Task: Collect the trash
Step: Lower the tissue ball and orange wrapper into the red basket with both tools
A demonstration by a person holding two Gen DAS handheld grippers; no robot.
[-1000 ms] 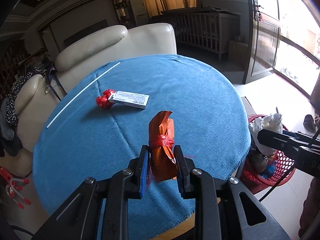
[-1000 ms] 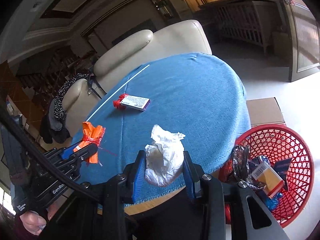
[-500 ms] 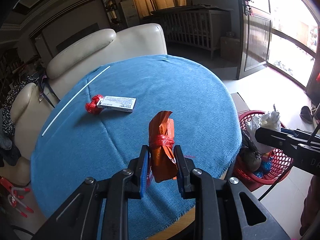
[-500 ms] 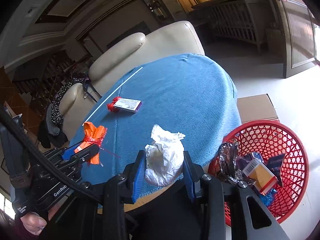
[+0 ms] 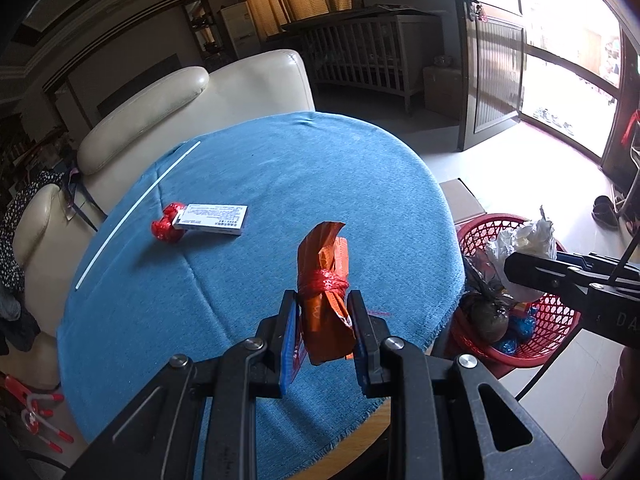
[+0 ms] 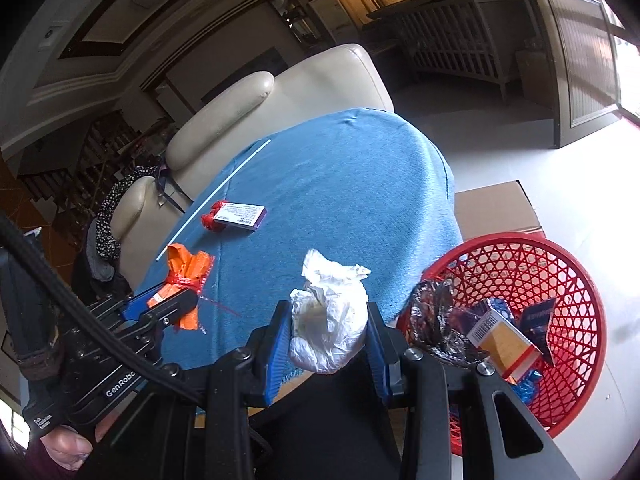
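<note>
My left gripper [image 5: 323,312] is shut on an orange wrapper bundle [image 5: 325,284] tied with red string, held above the near edge of the blue round table [image 5: 288,184]; the bundle also shows in the right wrist view [image 6: 185,280]. My right gripper [image 6: 328,334] is shut on a crumpled white plastic bag [image 6: 329,316], held off the table's near right edge, left of the red mesh basket [image 6: 532,264]. The basket holds foil, boxes and wrappers and also shows in the left wrist view [image 5: 516,332]. A white box [image 5: 212,218] and red wrapper [image 5: 166,226] lie on the table.
A long white stick [image 5: 132,210] lies along the table's left edge. A cream leather sofa [image 5: 180,108] stands behind the table. A cardboard box [image 6: 496,208] sits on the floor behind the basket. A wooden crib [image 5: 360,52] and glass door [image 5: 560,64] are far back.
Both grippers have moved right toward the basket, each still holding its trash. The basket looms larger in the right wrist view.
</note>
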